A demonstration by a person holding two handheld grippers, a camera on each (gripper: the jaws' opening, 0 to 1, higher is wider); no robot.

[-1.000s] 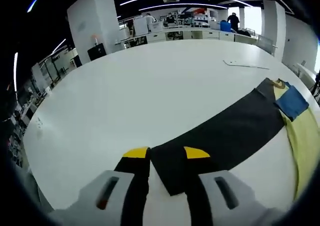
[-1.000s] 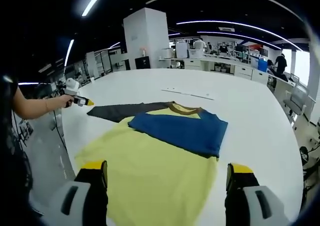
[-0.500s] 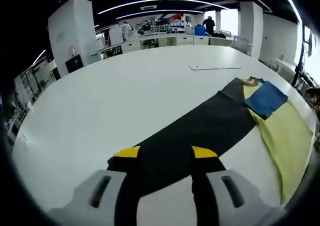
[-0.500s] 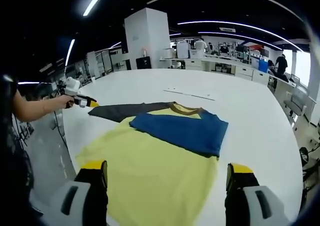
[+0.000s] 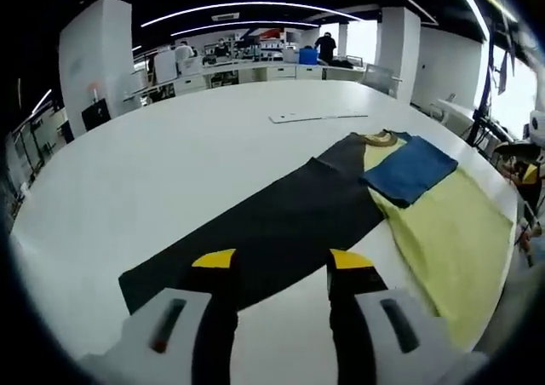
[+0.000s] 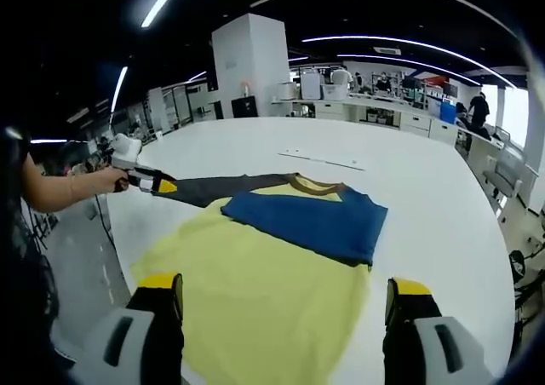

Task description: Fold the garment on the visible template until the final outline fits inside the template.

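Observation:
A T-shirt lies flat on the white table (image 5: 170, 163). It has a yellow body (image 6: 255, 291), a blue sleeve (image 6: 306, 219) folded over the chest, and a black sleeve (image 5: 272, 223) stretched straight out. My left gripper (image 5: 282, 261) is open and hangs low over the black sleeve near its cuff end, with the cloth running under both jaws. In the right gripper view a hand holds this left gripper (image 6: 162, 183) at the sleeve's tip. My right gripper (image 6: 285, 284) is wide open above the hem of the yellow body and holds nothing.
A thin flat strip (image 5: 319, 117) lies on the table beyond the collar (image 6: 315, 185). The table's edge runs close along the left, by the person's arm (image 6: 60, 185). Desks, pillars and people stand far behind.
My left gripper has moved in from beyond the cuff onto the black sleeve, towards the shirt, and its view has swung to take in the whole garment. The right gripper has stayed put.

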